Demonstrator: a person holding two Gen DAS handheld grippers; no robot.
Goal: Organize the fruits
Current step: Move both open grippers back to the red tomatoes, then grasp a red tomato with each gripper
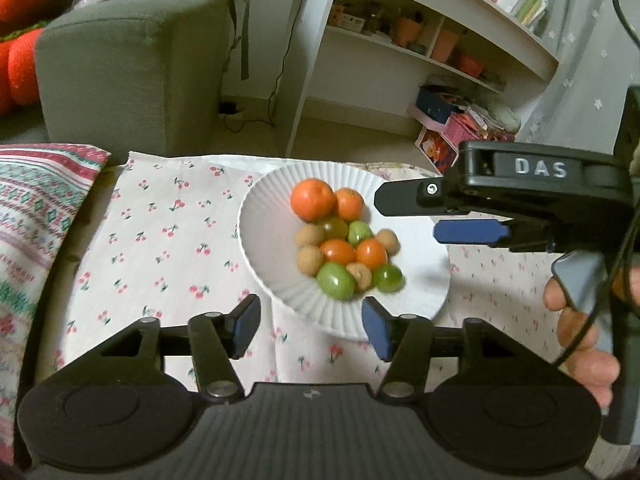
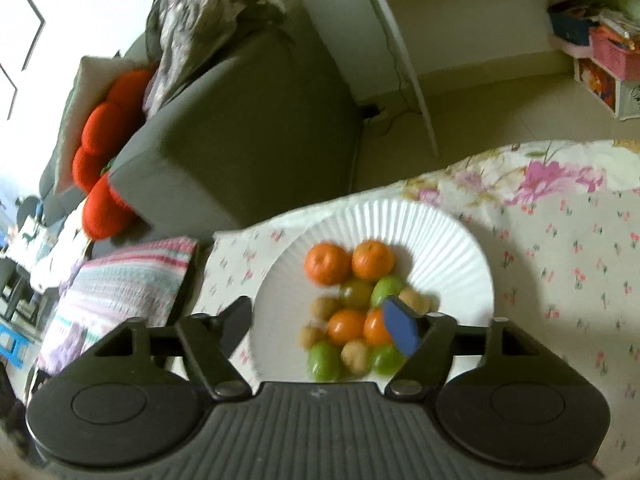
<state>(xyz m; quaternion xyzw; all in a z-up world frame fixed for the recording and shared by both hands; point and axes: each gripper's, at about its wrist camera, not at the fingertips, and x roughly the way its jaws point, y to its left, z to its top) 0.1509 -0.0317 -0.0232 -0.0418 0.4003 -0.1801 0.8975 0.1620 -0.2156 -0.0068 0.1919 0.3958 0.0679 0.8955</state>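
Left fingers: I see my left gripper [image 1: 310, 328] with blue pads parted and nothing between them, low over the plate's near rim.
Right fingers: my right gripper [image 2: 324, 322] stands wide and empty above the fruit; from the left wrist it reaches in from the right.
Fruits: mandarins [image 1: 313, 199], green fruits [image 1: 335, 281] and small tan ones [image 1: 310, 259] clustered touching.
Plate: white ribbed plate [image 1: 264, 216] carries them all.
Surface: cherry-print cloth [image 1: 160, 240] covers it.
Hand: a hand [image 1: 576, 320] grips the right handle.

A cherry-print cloth [image 1: 168, 236] covers the surface, bearing a ribbed white plate [image 1: 260, 216].
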